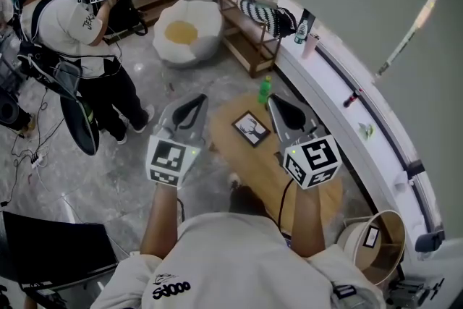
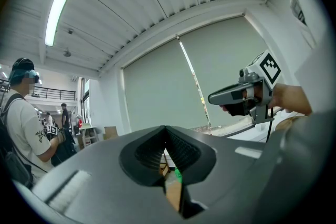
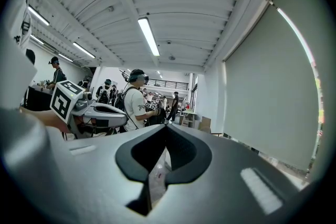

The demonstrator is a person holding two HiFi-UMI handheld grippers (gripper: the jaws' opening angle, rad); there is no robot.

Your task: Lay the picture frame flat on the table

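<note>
A black picture frame (image 1: 251,128) with a white print rests face up on the round wooden table (image 1: 239,155). It looks flat from above. Both grippers hang in the air above the table, clear of the frame. My left gripper (image 1: 201,98) is up and to the frame's left; its jaws meet at the tips (image 2: 166,127) with nothing between them. My right gripper (image 1: 272,98) is up and to the frame's right, also shut and empty (image 3: 166,124). Each gripper shows in the other's view: the right gripper body (image 2: 247,94) and the left gripper body (image 3: 94,113).
A green bottle (image 1: 265,89) stands at the table's far edge. A person in a white shirt (image 1: 79,32) stands at the left with grippers. Behind are a white and yellow beanbag (image 1: 187,31), a wooden bench (image 1: 249,40) and a white ledge (image 1: 347,98). A round basket (image 1: 380,246) sits at the lower right.
</note>
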